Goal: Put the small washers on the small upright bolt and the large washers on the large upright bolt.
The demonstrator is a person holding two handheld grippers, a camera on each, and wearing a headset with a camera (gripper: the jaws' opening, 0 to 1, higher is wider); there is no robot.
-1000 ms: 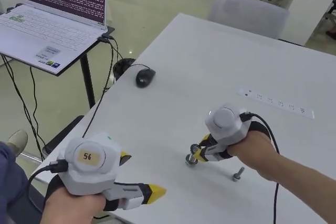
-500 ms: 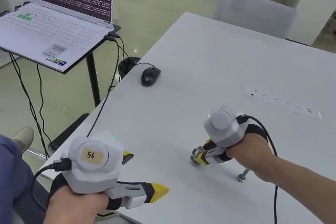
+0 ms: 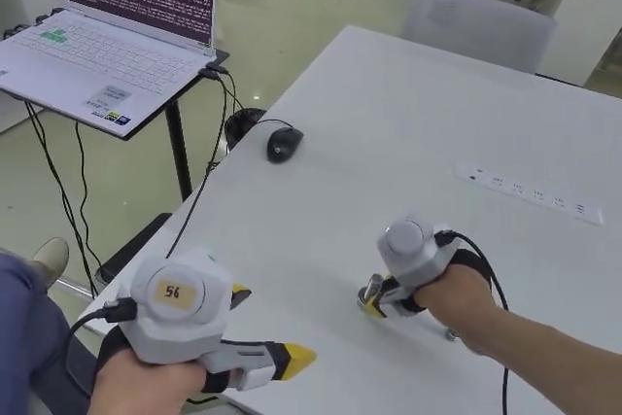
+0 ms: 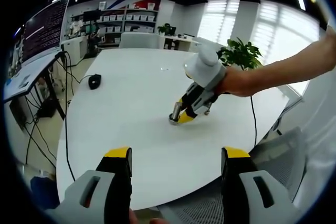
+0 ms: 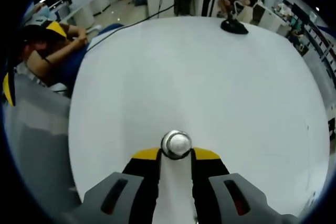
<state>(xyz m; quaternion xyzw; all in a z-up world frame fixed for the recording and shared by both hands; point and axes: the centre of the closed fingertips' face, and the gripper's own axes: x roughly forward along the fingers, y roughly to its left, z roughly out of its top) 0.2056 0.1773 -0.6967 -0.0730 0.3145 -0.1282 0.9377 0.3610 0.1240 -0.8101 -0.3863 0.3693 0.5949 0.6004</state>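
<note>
Bolts come first: the large bolt [image 3: 370, 291] stands on the counter [image 3: 389, 114] near your edge, caught between the jaws of the right tool [image 5: 176, 153]. The small bolt [image 3: 451, 335] sits just beside your right hand [image 3: 455, 289], on the side nearer you, mostly hidden by the wrist.

Your head has shifted over the last second, so the whole scene slides in the head view; set that aside. The real change is small. The right tool stays at the large bolt and sits lower around it, and your hand now covers the small bolt, which stood clear a second ago. The large bolt seems to be where it was, though with the camera moving I cannot be sure. That reads as steadying the large bolt or seating something on it, not fetching a new piece. Whether a washer is already on it is too small to tell.

The right tool's jaws are nearly pressed together, pinching the bolt's shiny round metal at their yellow tips. Your left tool [image 4: 177, 156] is spread wide and holds nothing. It hovers over the near edge of the counter, well apart from both bolts.

Farther out lie a mouse [image 3: 283, 144] and a power strip [image 3: 530, 193]. A laptop [image 3: 107, 36] stands beside the counter.
</note>
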